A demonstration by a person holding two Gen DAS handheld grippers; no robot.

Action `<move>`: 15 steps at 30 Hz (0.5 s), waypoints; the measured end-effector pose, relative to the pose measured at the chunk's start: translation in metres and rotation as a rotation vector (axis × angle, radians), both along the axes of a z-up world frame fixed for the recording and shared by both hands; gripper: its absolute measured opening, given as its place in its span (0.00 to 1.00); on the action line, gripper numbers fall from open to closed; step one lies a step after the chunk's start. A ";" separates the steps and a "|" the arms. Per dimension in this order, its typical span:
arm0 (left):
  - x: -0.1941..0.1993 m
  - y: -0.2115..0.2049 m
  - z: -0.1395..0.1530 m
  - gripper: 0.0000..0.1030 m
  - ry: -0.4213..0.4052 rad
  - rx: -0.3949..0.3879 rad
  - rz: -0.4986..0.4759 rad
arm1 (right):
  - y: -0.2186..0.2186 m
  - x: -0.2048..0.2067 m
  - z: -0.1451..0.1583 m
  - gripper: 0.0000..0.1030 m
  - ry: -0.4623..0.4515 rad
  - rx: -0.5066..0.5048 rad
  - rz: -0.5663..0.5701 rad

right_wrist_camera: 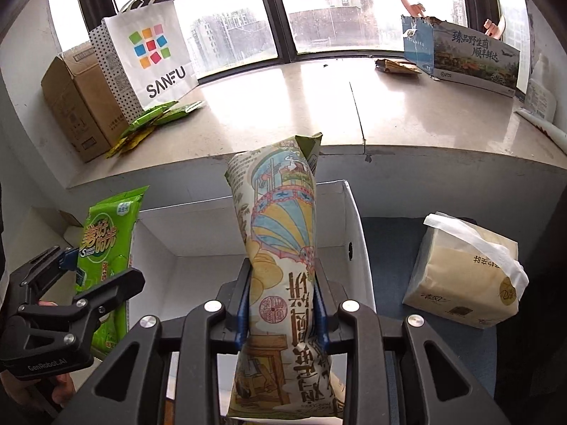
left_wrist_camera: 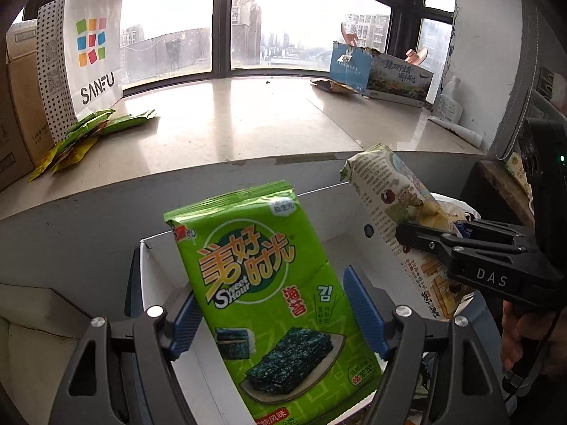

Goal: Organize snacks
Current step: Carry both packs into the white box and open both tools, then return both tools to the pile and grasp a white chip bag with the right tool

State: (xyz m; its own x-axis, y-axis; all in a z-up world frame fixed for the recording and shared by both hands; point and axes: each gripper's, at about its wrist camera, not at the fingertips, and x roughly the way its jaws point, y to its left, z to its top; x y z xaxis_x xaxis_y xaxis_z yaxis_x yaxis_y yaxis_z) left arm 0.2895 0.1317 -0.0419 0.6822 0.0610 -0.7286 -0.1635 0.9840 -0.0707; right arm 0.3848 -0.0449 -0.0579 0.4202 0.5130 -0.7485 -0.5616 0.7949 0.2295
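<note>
My left gripper [left_wrist_camera: 273,315] is shut on a green seaweed snack pack [left_wrist_camera: 262,283], held upright over an open white box [left_wrist_camera: 156,276]. My right gripper [right_wrist_camera: 281,297] is shut on a cream illustrated chip bag [right_wrist_camera: 280,248], held upright above the same white box [right_wrist_camera: 354,226]. In the left wrist view the chip bag [left_wrist_camera: 393,219] and the right gripper [left_wrist_camera: 425,239] are at the right. In the right wrist view the seaweed pack [right_wrist_camera: 106,244] and the left gripper [right_wrist_camera: 76,274] are at the left. Several green and yellow snack packets [left_wrist_camera: 85,134] lie on the sill.
A stone window sill [left_wrist_camera: 248,117] runs behind the box. On it stand a SANFU paper bag [left_wrist_camera: 88,53], a cardboard box [right_wrist_camera: 78,106] and a printed carton [right_wrist_camera: 471,56]. A bagged tissue pack [right_wrist_camera: 467,272] lies right of the white box.
</note>
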 end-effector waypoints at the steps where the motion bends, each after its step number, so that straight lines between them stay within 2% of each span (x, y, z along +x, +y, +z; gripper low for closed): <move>1: 0.001 0.002 -0.003 0.86 0.001 0.006 0.008 | 0.001 0.003 -0.002 0.33 0.006 -0.005 -0.004; 2: 0.002 0.004 -0.005 1.00 0.004 0.012 0.017 | 0.000 0.005 -0.003 0.51 0.007 -0.002 -0.014; 3: 0.001 0.006 -0.007 1.00 0.001 0.010 0.026 | -0.001 0.007 -0.004 0.69 0.012 0.015 -0.018; 4: -0.001 0.007 -0.010 1.00 0.005 0.000 0.025 | -0.004 0.008 -0.003 0.98 0.021 0.046 -0.018; 6: -0.006 0.005 -0.014 1.00 0.013 0.013 0.028 | -0.012 0.008 -0.001 1.00 0.025 0.087 -0.032; 8: -0.016 0.002 -0.015 1.00 -0.009 0.054 0.036 | -0.016 0.006 0.001 1.00 0.017 0.081 -0.039; 10: -0.023 0.002 -0.013 1.00 -0.024 0.062 0.035 | -0.020 0.002 0.004 1.00 -0.010 0.063 -0.044; 12: -0.035 0.001 -0.009 1.00 -0.059 0.055 0.032 | -0.027 -0.003 0.010 1.00 -0.048 0.084 -0.050; 15: -0.058 -0.007 -0.001 1.00 -0.119 0.116 0.017 | -0.040 -0.021 0.024 1.00 -0.167 0.137 -0.051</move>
